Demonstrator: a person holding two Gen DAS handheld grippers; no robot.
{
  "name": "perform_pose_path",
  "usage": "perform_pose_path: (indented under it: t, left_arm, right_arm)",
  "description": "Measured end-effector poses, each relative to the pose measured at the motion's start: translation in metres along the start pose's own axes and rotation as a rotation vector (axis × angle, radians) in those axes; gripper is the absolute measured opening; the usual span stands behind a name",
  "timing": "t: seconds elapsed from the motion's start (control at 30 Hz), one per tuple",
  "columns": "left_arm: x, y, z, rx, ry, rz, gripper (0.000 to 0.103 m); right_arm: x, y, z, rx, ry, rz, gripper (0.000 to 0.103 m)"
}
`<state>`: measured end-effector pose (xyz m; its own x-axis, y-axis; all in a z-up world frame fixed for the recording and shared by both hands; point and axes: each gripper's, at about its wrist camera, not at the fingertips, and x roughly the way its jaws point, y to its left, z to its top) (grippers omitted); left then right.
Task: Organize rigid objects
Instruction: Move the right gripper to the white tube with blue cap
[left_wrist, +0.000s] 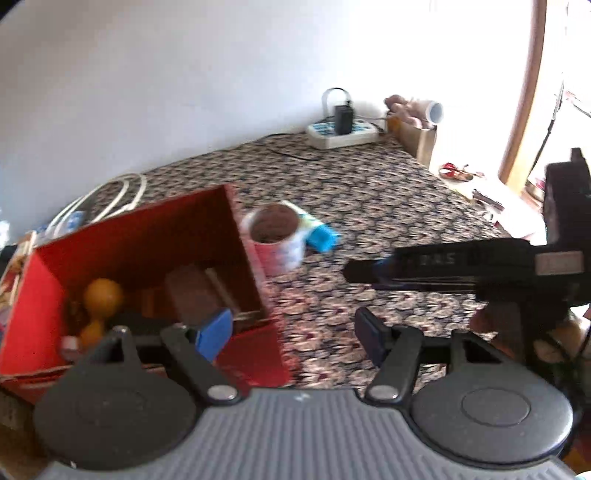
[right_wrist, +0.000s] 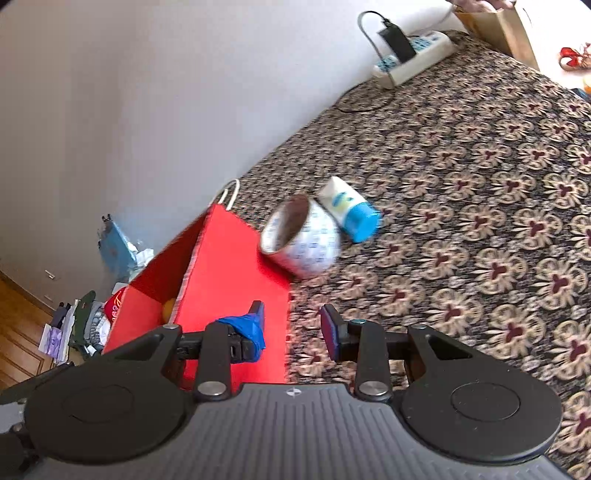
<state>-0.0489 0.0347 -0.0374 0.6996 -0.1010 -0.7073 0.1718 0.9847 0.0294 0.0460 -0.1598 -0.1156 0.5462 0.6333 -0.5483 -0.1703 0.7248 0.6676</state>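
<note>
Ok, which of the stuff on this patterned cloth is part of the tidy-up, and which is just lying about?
For the job:
- red box
- tape roll
- blue-capped tube
- orange toy in the box

Just lying about:
- power strip with charger
- white cable
- brown paper bag

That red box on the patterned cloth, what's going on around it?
A person is tidying loose items into the red box with two hand-held grippers. The box already holds some things, including an orange toy. A roll of tape and a white tube with a blue cap lie on the cloth just beside it. The left gripper and the right gripper are both open and empty, with nothing between their fingers.
</note>
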Motion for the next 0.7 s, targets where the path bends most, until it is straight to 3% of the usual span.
perform_pose_path:
  t: [0.23,0.43,0.7]
  left_arm:
    - [0.035,-0.039,0.004,0.004,0.055,-0.009,0.066]
    - [0.066,-0.063,0.000,0.010,0.097,0.030,0.067]
    - [0.107,-0.068,-0.011,-0.068,0.173,0.087,0.067]
  right_arm:
    - [-0.004,-0.036,0.016,0.008,0.046,-0.018,0.016]
    - [0.006,-0.062,0.032,0.007,0.097,-0.024,0.016]
    - [0.044,-0.065,0.067,-0.109,0.148,-0.032,0.016]
